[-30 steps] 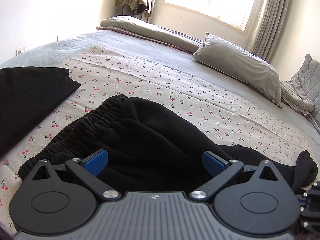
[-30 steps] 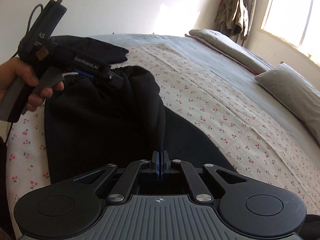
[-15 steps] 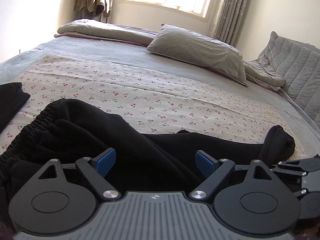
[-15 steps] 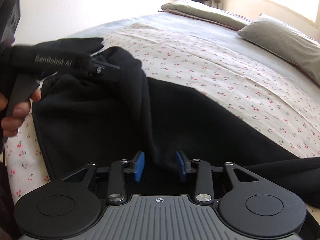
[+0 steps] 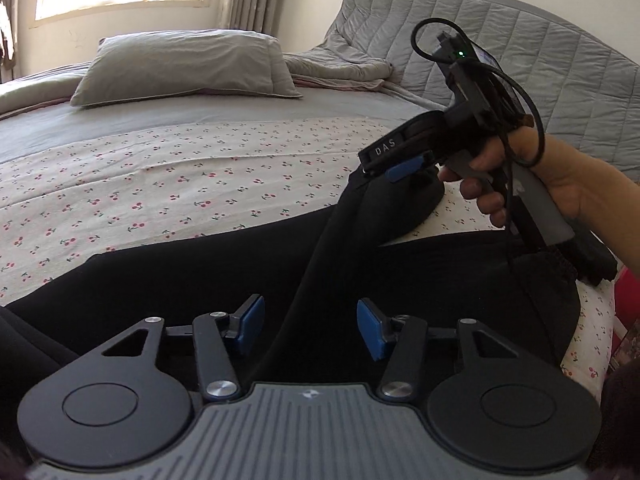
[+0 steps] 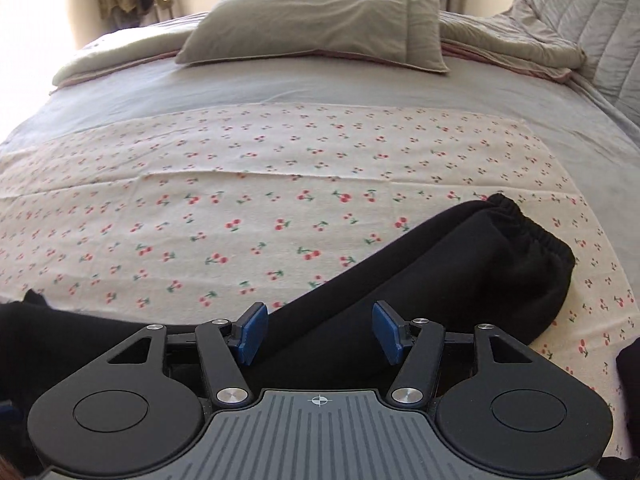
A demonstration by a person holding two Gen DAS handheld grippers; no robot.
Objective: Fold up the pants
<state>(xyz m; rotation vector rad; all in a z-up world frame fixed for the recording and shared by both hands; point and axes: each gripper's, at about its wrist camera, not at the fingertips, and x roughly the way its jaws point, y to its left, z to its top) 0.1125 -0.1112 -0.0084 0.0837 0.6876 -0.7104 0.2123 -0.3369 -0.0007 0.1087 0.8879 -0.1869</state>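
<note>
The black, soft-knit pants (image 6: 460,272) lie stretched across the near part of the bed on the cherry-printed cloth. In the right wrist view a leg runs from the near left toward the right, where its gathered elastic cuff (image 6: 532,232) lies bunched and rounded. In the left wrist view the dark fabric (image 5: 192,276) spreads flat across the near edge, with a raised fold (image 5: 344,232) rising up to the right.
</note>
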